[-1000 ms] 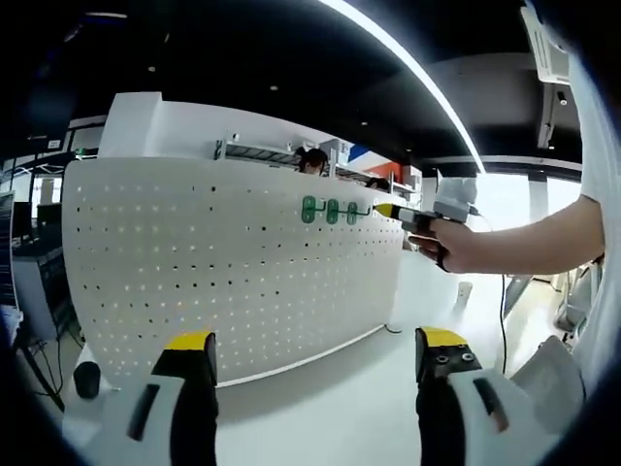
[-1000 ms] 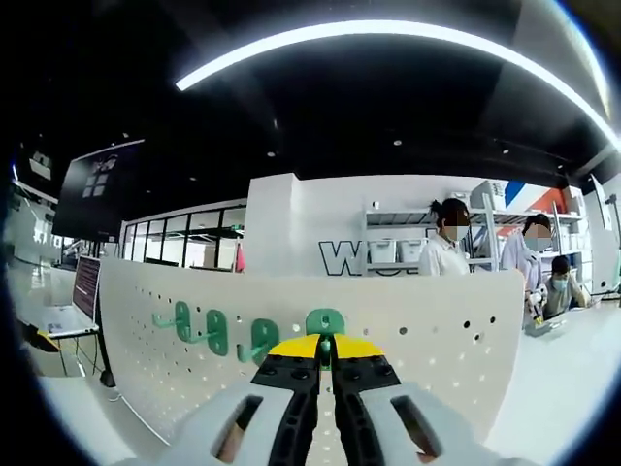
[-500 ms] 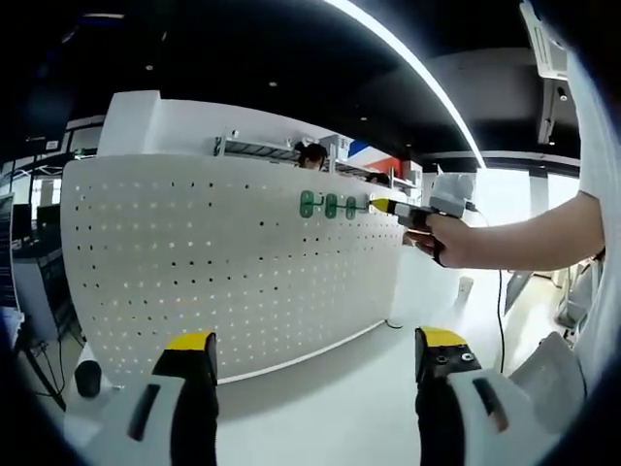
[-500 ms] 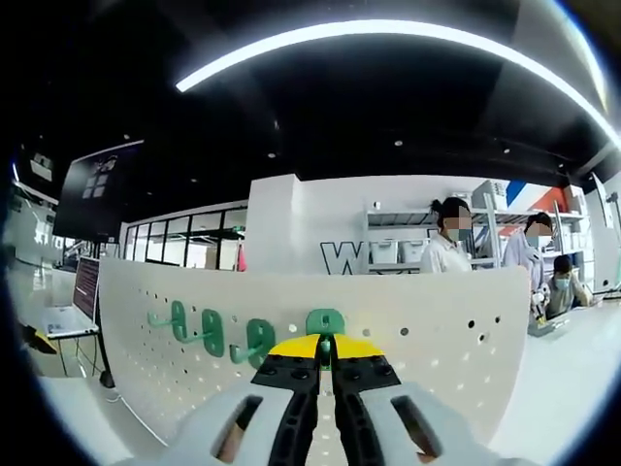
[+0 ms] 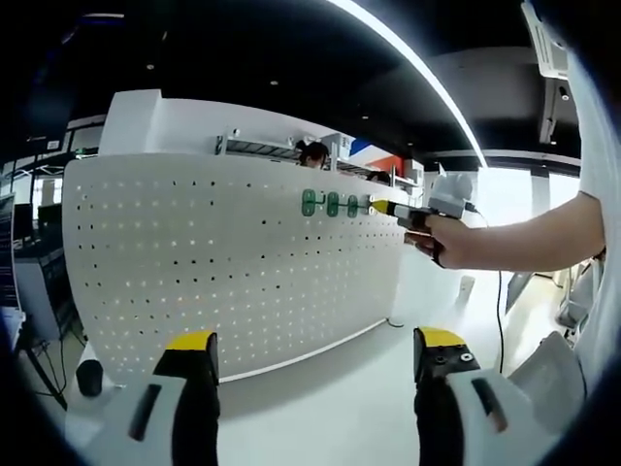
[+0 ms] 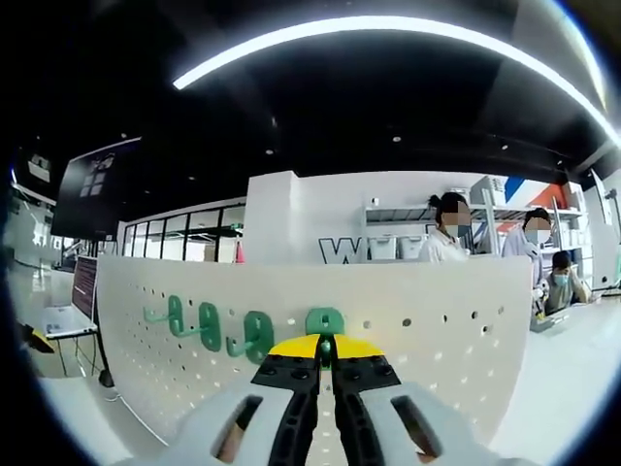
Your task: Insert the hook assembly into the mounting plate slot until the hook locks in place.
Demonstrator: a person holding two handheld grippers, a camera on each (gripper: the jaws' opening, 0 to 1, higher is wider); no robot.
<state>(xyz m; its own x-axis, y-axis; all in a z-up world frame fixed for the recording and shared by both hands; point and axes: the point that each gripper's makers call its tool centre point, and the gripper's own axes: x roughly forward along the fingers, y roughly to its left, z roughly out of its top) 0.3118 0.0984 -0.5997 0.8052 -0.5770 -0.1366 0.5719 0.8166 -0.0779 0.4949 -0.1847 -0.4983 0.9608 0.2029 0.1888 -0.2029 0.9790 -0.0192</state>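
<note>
Pressing the green hook (image 6: 324, 323) into the white pegboard (image 6: 437, 335) is the step in hand: your right gripper (image 6: 326, 361) has its jaws drawn together on the hook's shank, holding its oval backplate at the board face near the top edge. In the left gripper view the same gripper (image 5: 396, 210) meets the board just right of a row of green hooks (image 5: 332, 204) already mounted. In the right gripper view that row appears as 3 hooks (image 6: 209, 326) to the left of the one you hold. Your left gripper (image 5: 315, 364) hangs low over the white table (image 5: 340, 393), well apart from the board, jaws spread and holding nothing. Whether the hook's tabs have entered the holes cannot be told, since the jaws cover the joint. Judged from this, the next move calls for a square push into the board, then a downward seat until it locks; release only then.
</note>
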